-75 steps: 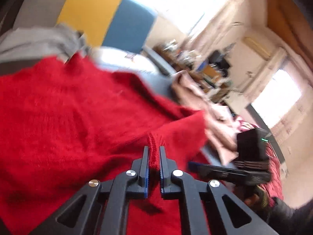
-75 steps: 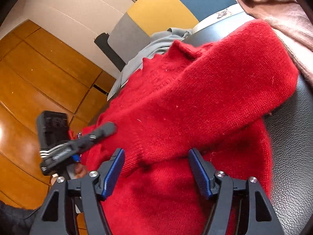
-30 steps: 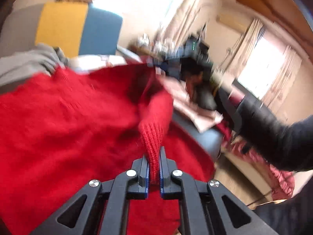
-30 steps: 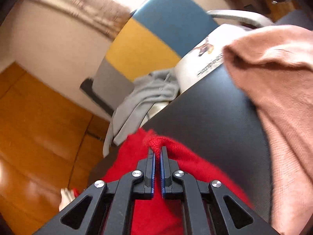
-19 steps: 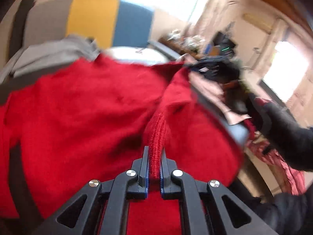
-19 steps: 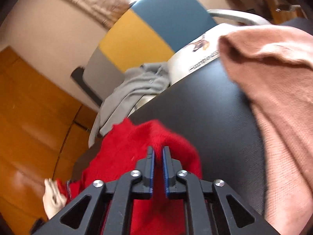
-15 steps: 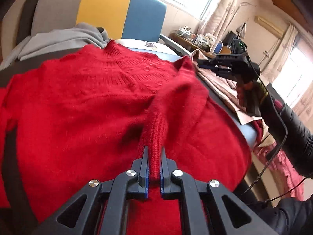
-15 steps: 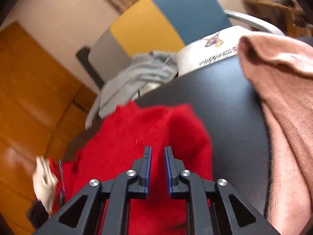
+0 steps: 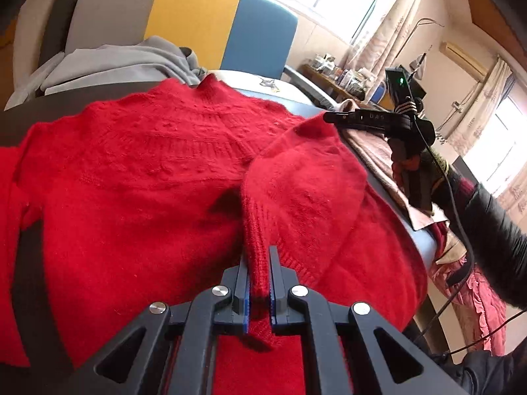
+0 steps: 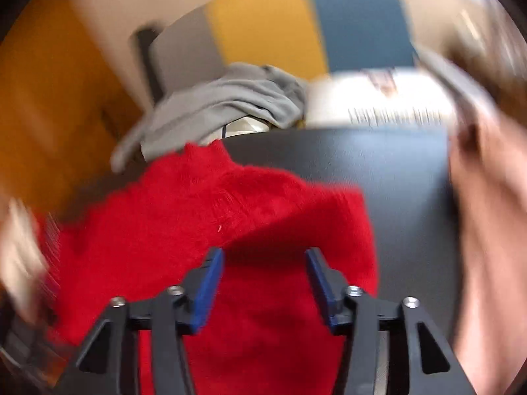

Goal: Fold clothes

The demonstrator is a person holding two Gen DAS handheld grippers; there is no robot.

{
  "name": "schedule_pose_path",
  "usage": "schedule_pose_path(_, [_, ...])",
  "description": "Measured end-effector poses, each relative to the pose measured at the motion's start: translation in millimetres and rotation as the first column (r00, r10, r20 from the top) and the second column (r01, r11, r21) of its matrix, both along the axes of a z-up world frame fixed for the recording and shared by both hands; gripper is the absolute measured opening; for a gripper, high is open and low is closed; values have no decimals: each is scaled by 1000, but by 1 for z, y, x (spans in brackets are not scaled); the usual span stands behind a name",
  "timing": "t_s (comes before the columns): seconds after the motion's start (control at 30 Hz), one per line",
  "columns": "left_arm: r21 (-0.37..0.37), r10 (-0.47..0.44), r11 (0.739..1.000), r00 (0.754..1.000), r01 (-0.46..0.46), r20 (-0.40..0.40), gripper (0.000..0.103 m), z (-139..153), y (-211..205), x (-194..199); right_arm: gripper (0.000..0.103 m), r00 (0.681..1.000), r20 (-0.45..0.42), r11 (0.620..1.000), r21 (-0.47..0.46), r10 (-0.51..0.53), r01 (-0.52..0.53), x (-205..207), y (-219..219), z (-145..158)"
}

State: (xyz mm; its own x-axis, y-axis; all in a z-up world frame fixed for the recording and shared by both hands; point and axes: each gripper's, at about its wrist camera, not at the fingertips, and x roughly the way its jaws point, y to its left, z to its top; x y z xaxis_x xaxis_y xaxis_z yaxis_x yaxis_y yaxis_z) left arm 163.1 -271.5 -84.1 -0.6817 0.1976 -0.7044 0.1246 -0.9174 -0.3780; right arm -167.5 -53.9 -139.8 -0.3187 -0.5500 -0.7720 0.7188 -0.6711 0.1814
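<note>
Your red sweater [image 9: 138, 177] lies spread on the dark surface [image 10: 378, 164], neck toward the chair [image 9: 197, 10], and the fold is only begun. One sleeve [image 9: 306, 177] is drawn in across the body; your left gripper [image 9: 258, 283] has its fingers pressed together on that sleeve's ribbed cuff [image 9: 257, 256]. Your right gripper [image 10: 265, 283] is above the sweater's shoulder part with its jaws opening, and nothing sits between them, so that side looks let go. The other sleeve [image 9: 10, 177], at the left in the left view, is not folded in, and the body is not doubled over. A pink garment [image 10: 487, 214] and a grey one [image 10: 227, 98] lie unfolded nearby.
</note>
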Motion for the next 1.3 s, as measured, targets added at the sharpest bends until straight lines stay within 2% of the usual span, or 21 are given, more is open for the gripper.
schedule_pose_path(0.03, [6,2,1000,1000,-2,5,6,-2,-1,-1,68,996,-57,995,76,69,-65,5,-14,-2])
schedule_pose_path(0.1, [16,4,1000,1000,-5,13,6,-5,-2,-2,70,966,-148,957,232,211,-173,15,-41,-5])
schedule_pose_path(0.13, [18,5,1000,1000,-5,16,6,-7,-2,-3,72,956,-157,938,284,248,-197,15,-50,-10])
schedule_pose_path(0.27, [22,13,1000,1000,-13,19,6,-10,-4,-3,74,951,-104,900,365,292,-237,2,-69,-28])
schedule_pose_path(0.3, [20,17,1000,1000,-17,19,6,-10,-5,-3,73,952,-98,898,371,291,-237,0,-71,-32])
schedule_pose_path(0.33, [19,20,1000,1000,-20,19,6,-11,-6,-2,64,952,-93,898,372,290,-237,-3,-72,-35])
schedule_pose_path(0.37, [19,24,1000,1000,-24,19,6,-11,-8,-2,39,954,-90,904,354,287,-239,-3,-70,-34])
schedule_pose_path(0.43, [7,30,1000,999,-30,20,6,-11,-9,-2,19,957,-79,914,329,279,-239,-2,-69,-32])
schedule_pose_path(0.47, [-3,33,999,999,-33,22,6,-11,-11,-3,14,958,-80,917,321,275,-237,0,-68,-31])
schedule_pose_path(0.57, [-26,45,999,999,-44,25,7,-7,-18,-10,9,961,-82,925,302,264,-228,2,-64,-30])
schedule_pose_path(0.73, [-47,66,997,998,-66,-11,7,15,-44,-29,8,973,-152,968,204,176,-143,-3,-56,-12])
schedule_pose_path(0.9, [-18,101,995,995,-101,-1,7,31,-93,-64,8,981,-190,995,98,44,-26,-21,-51,6])
schedule_pose_path(1.03, [26,99,994,991,-102,93,6,24,-136,-105,8,989,-139,997,57,-41,50,-40,-56,0])
schedule_pose_path(1.17, [40,188,979,961,-199,202,10,0,-175,-138,10,994,-75,995,53,-83,87,-55,-67,-20])
schedule_pose_path(1.27, [55,215,971,949,-233,232,11,-11,-188,-144,15,995,-24,995,2,-98,98,-61,-66,-30])
schedule_pose_path(1.3, [82,210,969,951,-234,227,18,-13,-189,-140,17,995,-8,995,-21,-101,101,-61,-62,-30])
